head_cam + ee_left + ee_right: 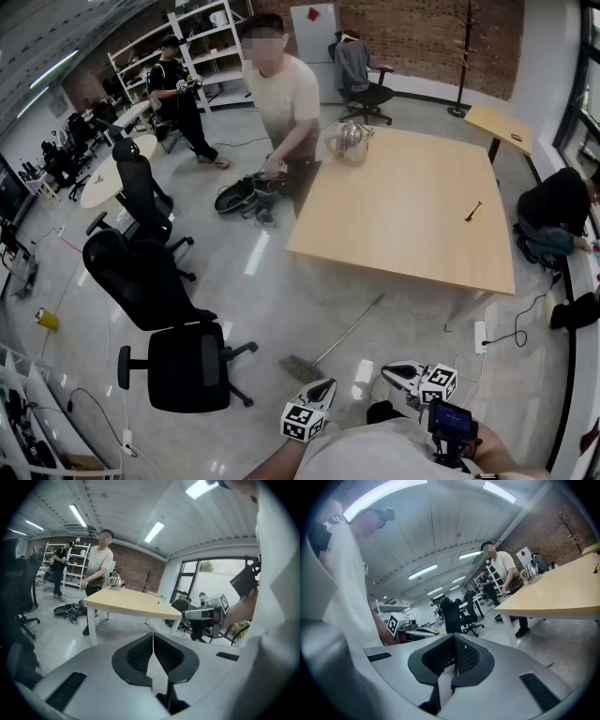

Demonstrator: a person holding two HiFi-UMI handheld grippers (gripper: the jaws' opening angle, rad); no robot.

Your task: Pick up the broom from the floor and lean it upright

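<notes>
The broom (349, 328) lies flat on the grey floor in the head view, its bristle head (298, 367) toward me and its thin handle running up and right under the table's front edge. My left gripper (327, 383) hovers just right of the bristle head, jaws shut and empty. My right gripper (387, 370) is held beside it, further right, also shut on nothing. In the left gripper view the left gripper (153, 645) has its pads meeting, and the right gripper (202, 616) shows ahead. In the right gripper view the right gripper (454, 654) is closed; the broom is hidden there.
A large wooden table (412, 216) stands beyond the broom, with a glass kettle (349, 141) on it and a person (281, 94) at its far corner. Black office chairs (178, 361) stand left. A power strip (480, 336) with cable lies right. Another person (553, 211) crouches by the window.
</notes>
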